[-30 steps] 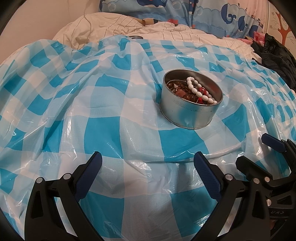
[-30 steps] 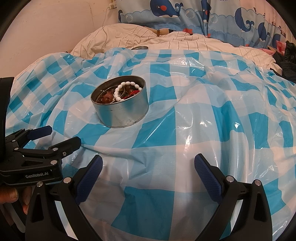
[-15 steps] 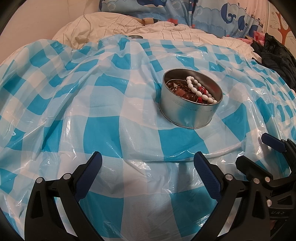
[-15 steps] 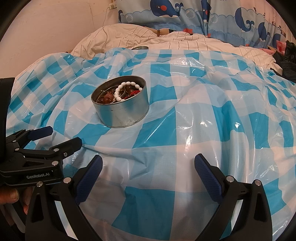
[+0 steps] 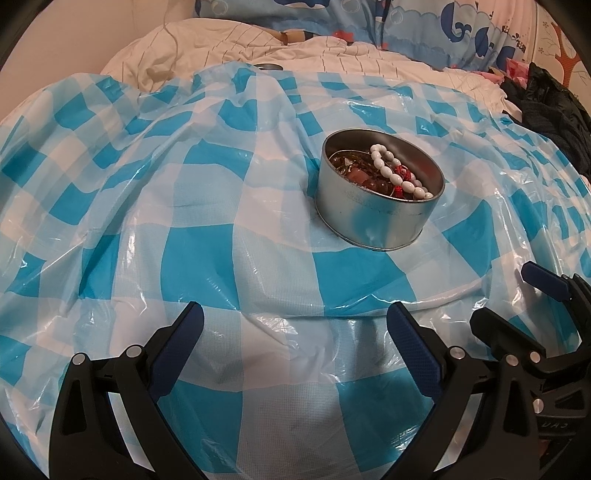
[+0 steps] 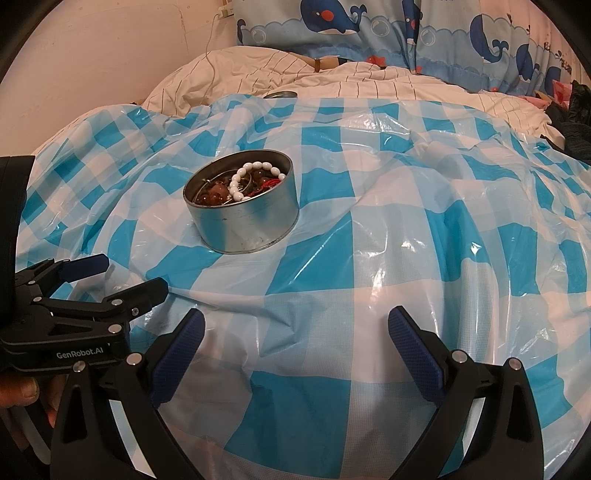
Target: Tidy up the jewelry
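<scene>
A round silver tin (image 5: 373, 218) stands on a blue-and-white checked plastic sheet (image 5: 207, 229). It also shows in the right wrist view (image 6: 243, 225). Inside lie a white bead bracelet (image 5: 391, 173), red beads and brown beads (image 6: 216, 194). My left gripper (image 5: 295, 354) is open and empty, low over the sheet, short of the tin. My right gripper (image 6: 295, 354) is open and empty, to the tin's right and nearer than it. Each gripper shows in the other's view, the right one (image 5: 517, 306) and the left one (image 6: 110, 284).
The sheet covers a bed with a striped cream quilt (image 6: 332, 81) behind it. Whale-print pillows (image 6: 369, 33) lie at the head. Dark clothes (image 5: 546, 107) pile at the far right. A small grey lid (image 6: 280, 94) sits at the sheet's far edge. A wall (image 6: 110, 55) stands at left.
</scene>
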